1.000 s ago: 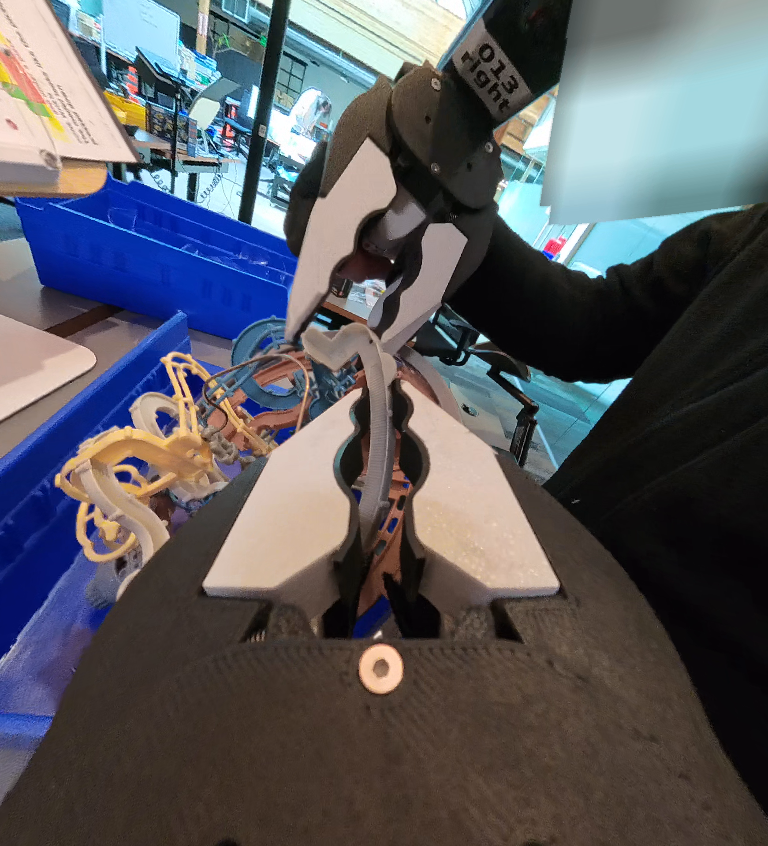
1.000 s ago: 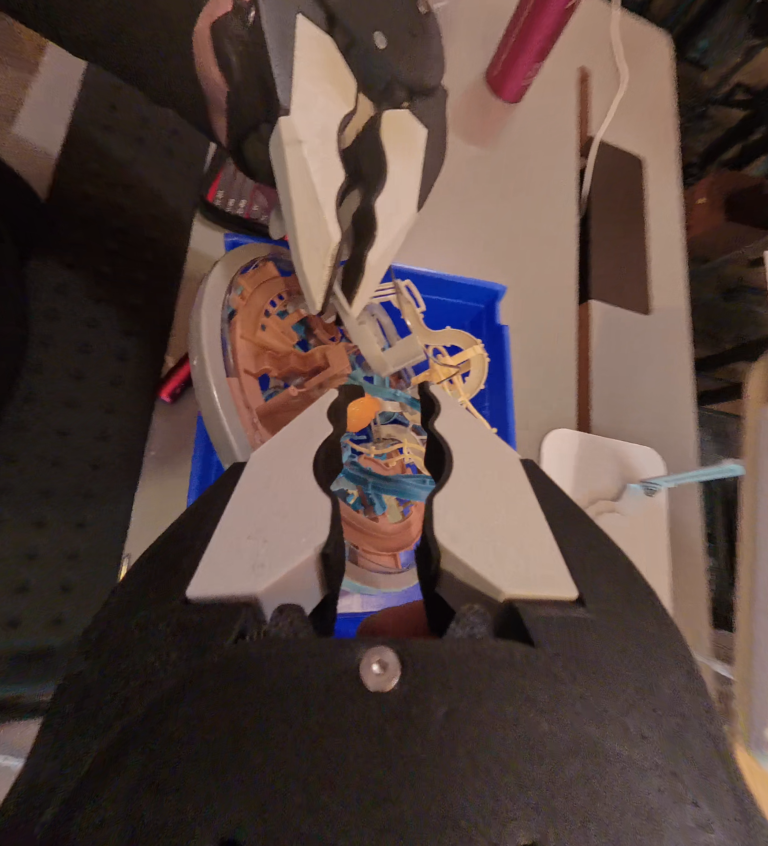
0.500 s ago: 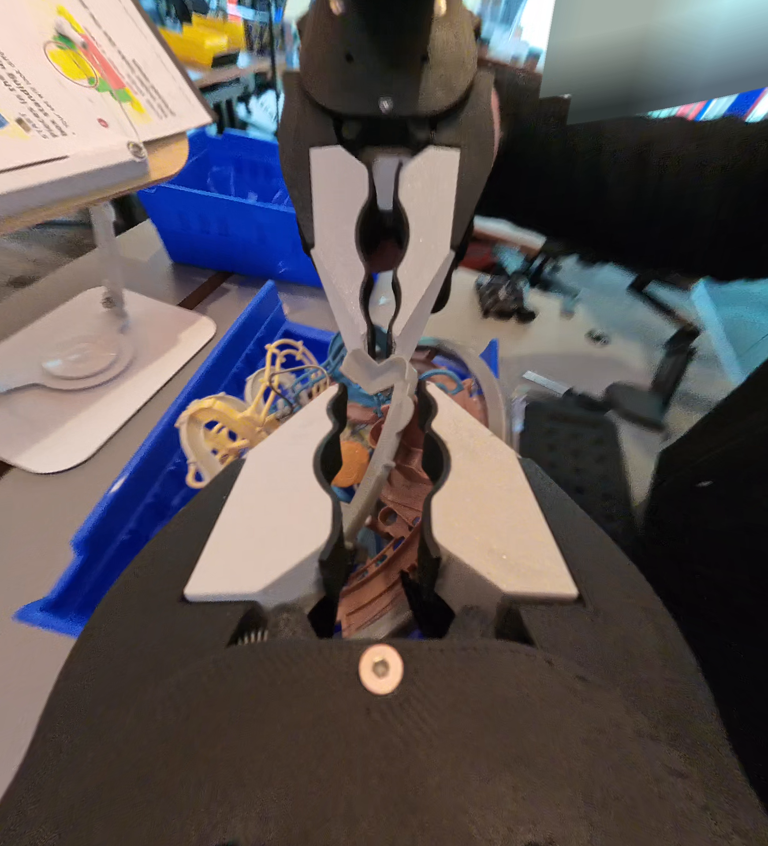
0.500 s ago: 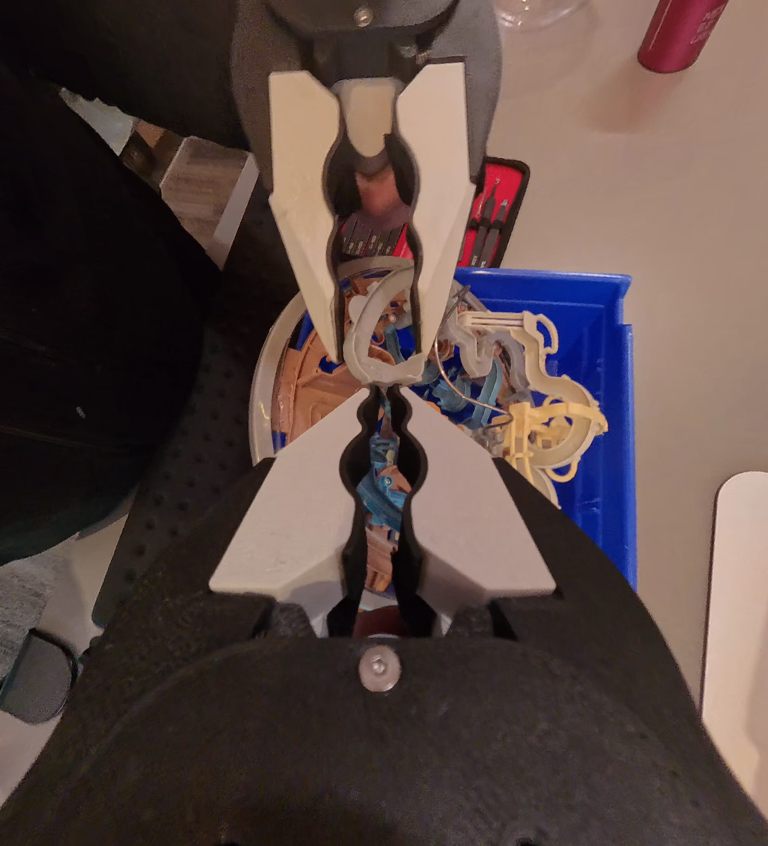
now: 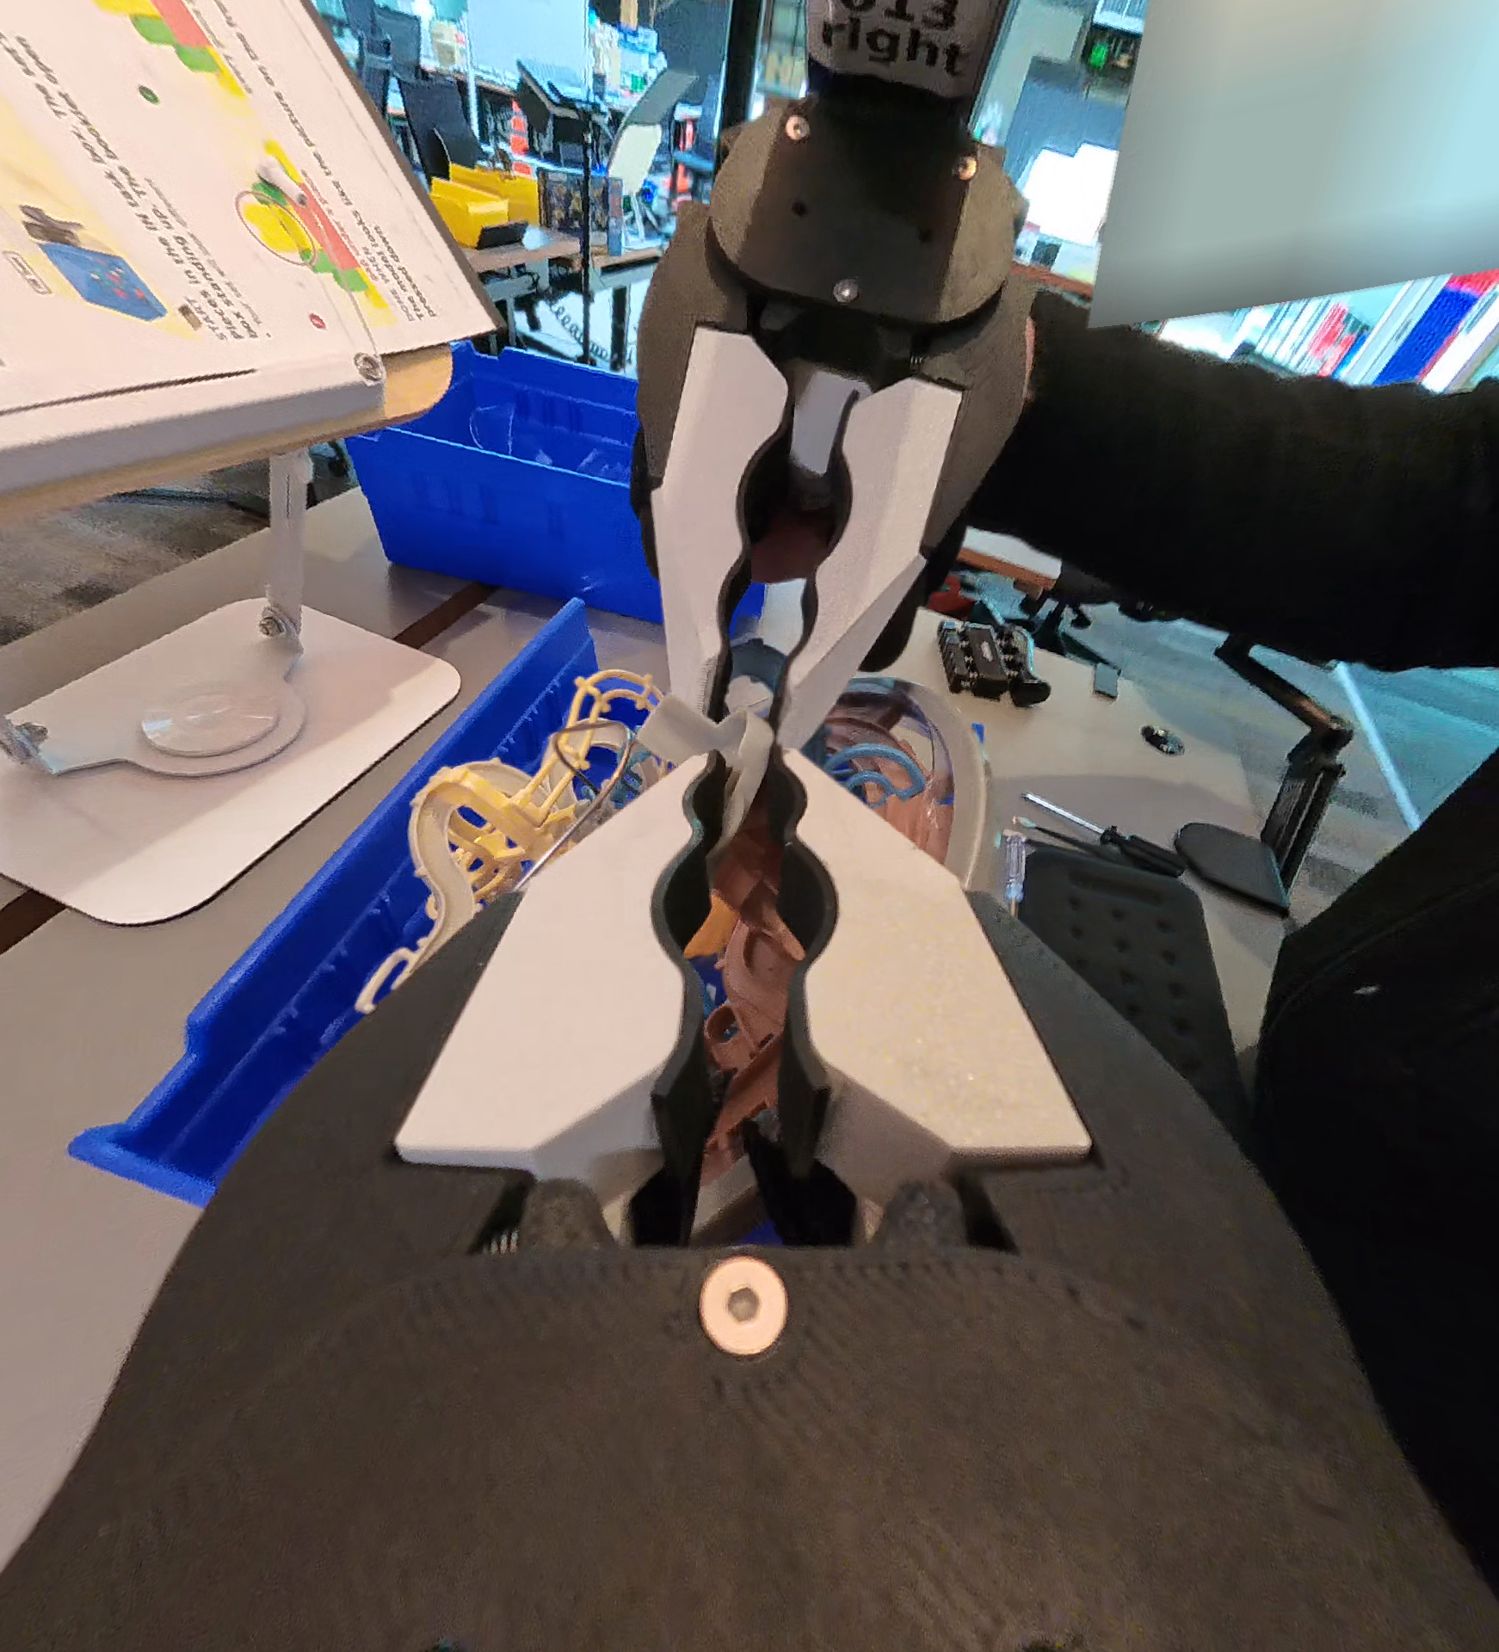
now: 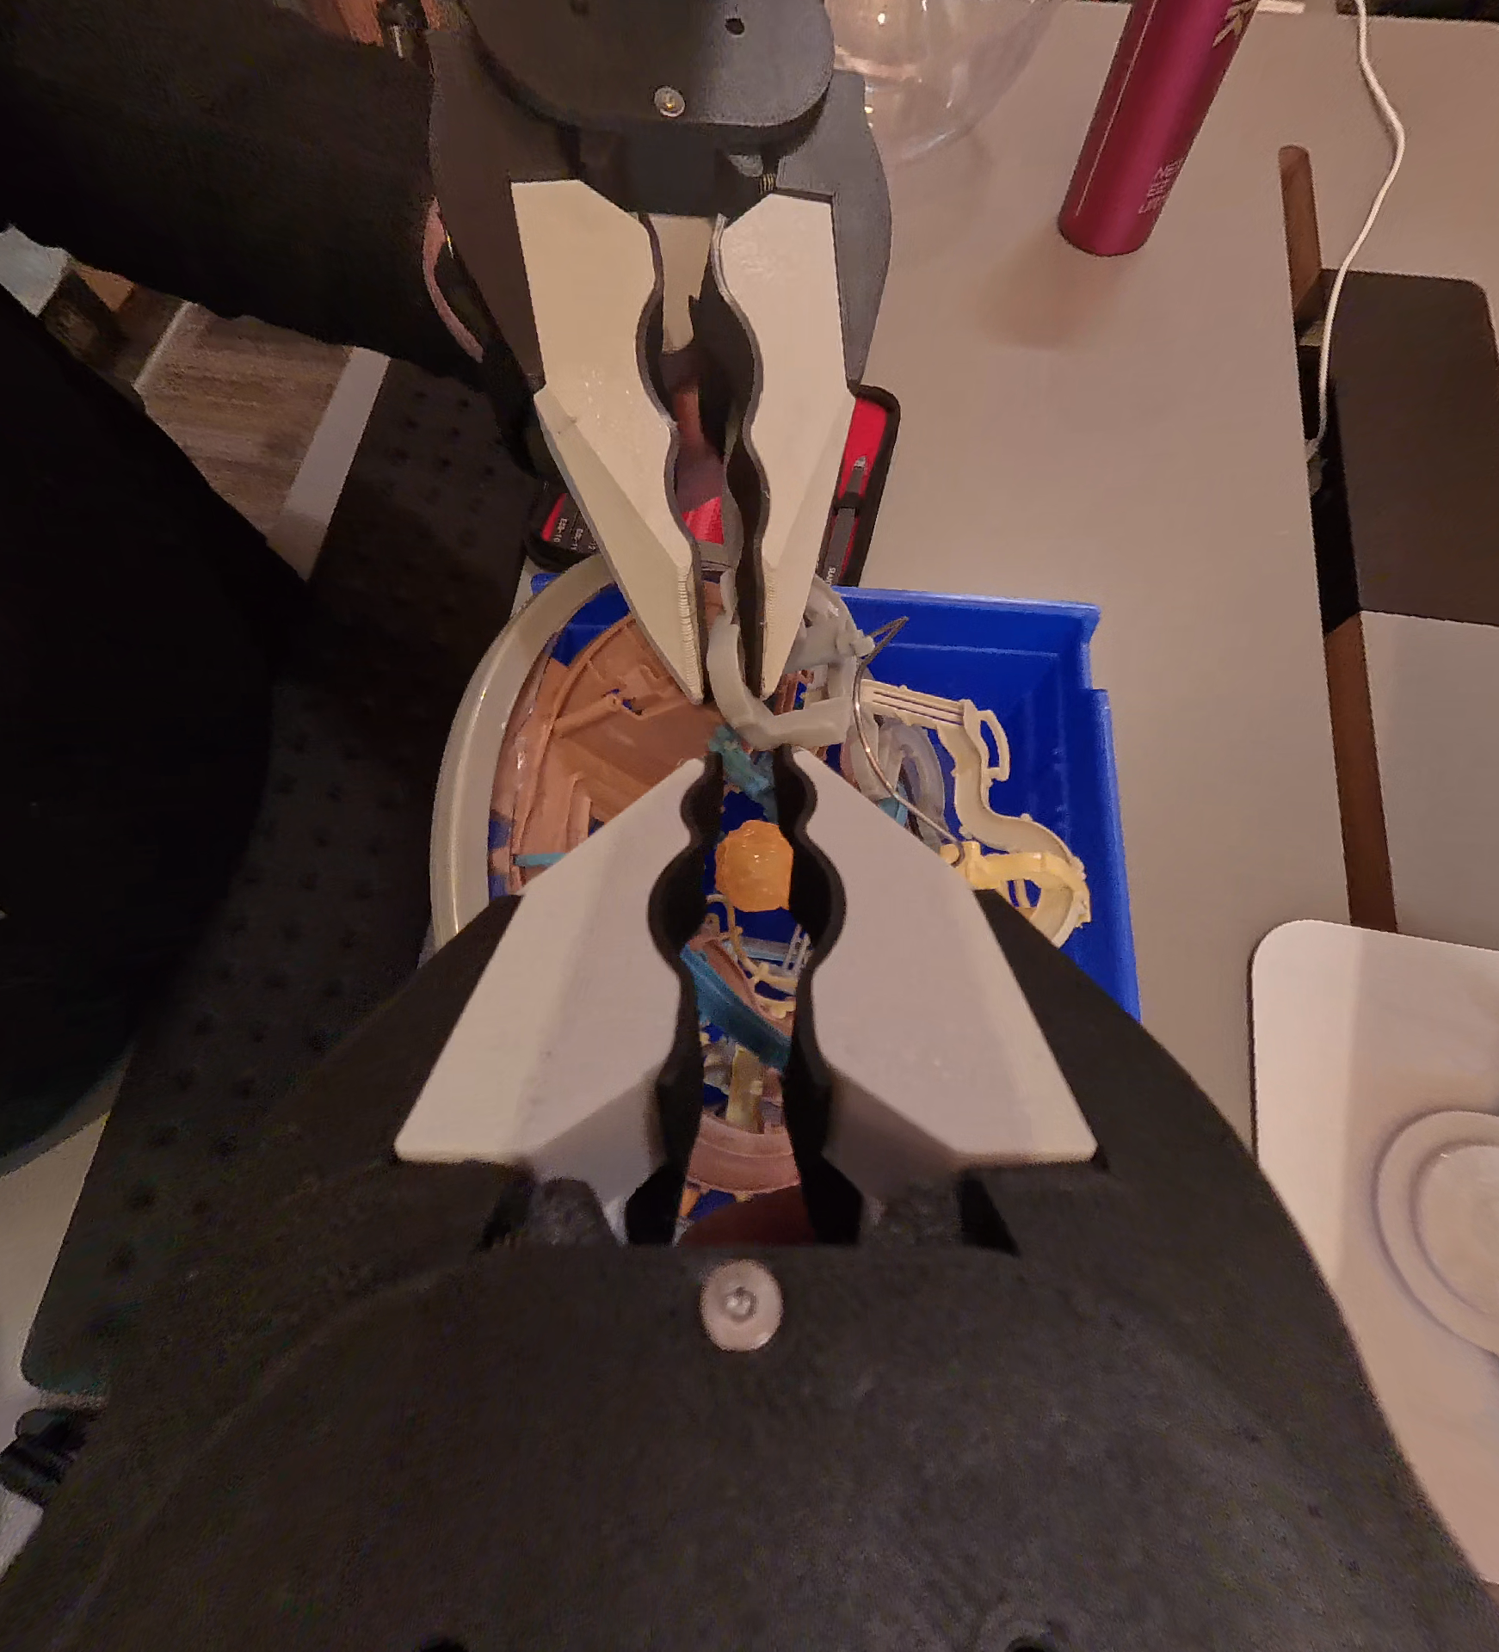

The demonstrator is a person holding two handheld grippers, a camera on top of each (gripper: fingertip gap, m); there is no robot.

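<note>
Both grippers meet tip to tip above a blue bin (image 5: 326, 965) of plastic parts. My left gripper (image 5: 746, 773) is shut on a curved grey plastic piece (image 5: 706, 726), which runs down between its fingers. My right gripper (image 5: 750, 711) comes from above in the left wrist view and pinches the piece's upper end. In the right wrist view my right gripper (image 6: 748, 760) sits at the grey piece (image 6: 768, 726), and my left gripper (image 6: 731, 690) grips it from the far side. Below lie cream parts (image 6: 1014, 840), brown parts (image 6: 585, 715) and an orange piece (image 6: 755, 863).
A grey-rimmed round dish (image 6: 460, 760) leans in the bin (image 6: 1077, 715). A tilted instruction sheet on a stand (image 5: 147, 179) with a white base (image 5: 192, 760) is at the left, a second blue bin (image 5: 496, 501) behind. A magenta bottle (image 6: 1148, 125), red tool case (image 6: 871, 447) and screwdrivers (image 5: 1103, 831) lie nearby. Less than 4 cm separates the two grippers' tips.
My right gripper swung round to face my left head-on and closed on the free end of the grey piece. Both now hold it over the bin, and it has turned a little.
</note>
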